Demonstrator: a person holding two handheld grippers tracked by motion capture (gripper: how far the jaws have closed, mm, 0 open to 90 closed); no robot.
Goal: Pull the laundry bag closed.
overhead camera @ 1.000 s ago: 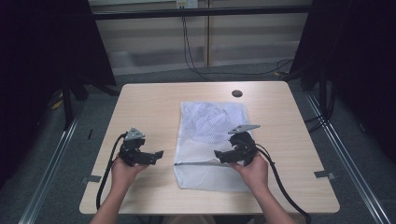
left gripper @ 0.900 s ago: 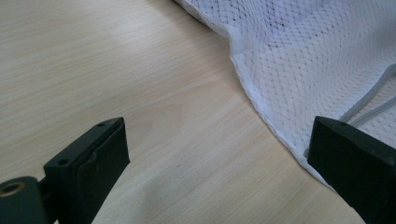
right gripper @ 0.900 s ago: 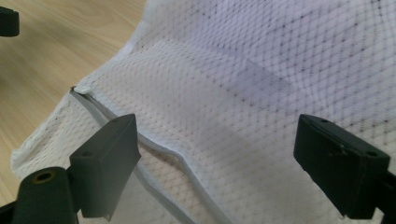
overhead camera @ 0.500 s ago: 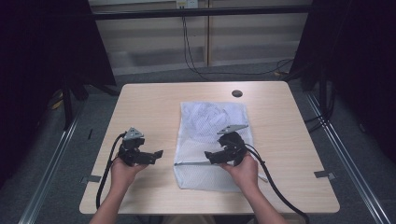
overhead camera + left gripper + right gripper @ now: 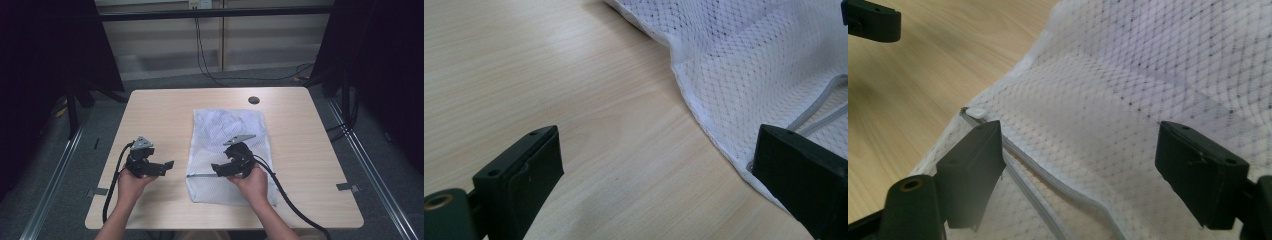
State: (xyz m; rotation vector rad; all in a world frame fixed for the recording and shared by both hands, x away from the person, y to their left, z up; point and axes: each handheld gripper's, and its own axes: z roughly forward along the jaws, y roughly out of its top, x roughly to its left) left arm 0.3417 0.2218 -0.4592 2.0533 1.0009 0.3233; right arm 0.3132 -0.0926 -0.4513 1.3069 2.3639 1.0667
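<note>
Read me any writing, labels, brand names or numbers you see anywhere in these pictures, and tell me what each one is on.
No readable text anywhere.
White mesh laundry bag: no label, print or brand mark shows, nor on its zipper.
Wooden table: bare, no markings; the dark round spot near its far edge carries no writing.
Left gripper and right gripper: plain black, no lettering to be made out.
Small wall plate at the top: too small to read.

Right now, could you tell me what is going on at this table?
A person holds a gripper in each hand over a white mesh laundry bag on the wooden table. The right gripper, jaws open, hovers over the bag's zipper. The left gripper, also open, waits beside the bag's edge.
</note>
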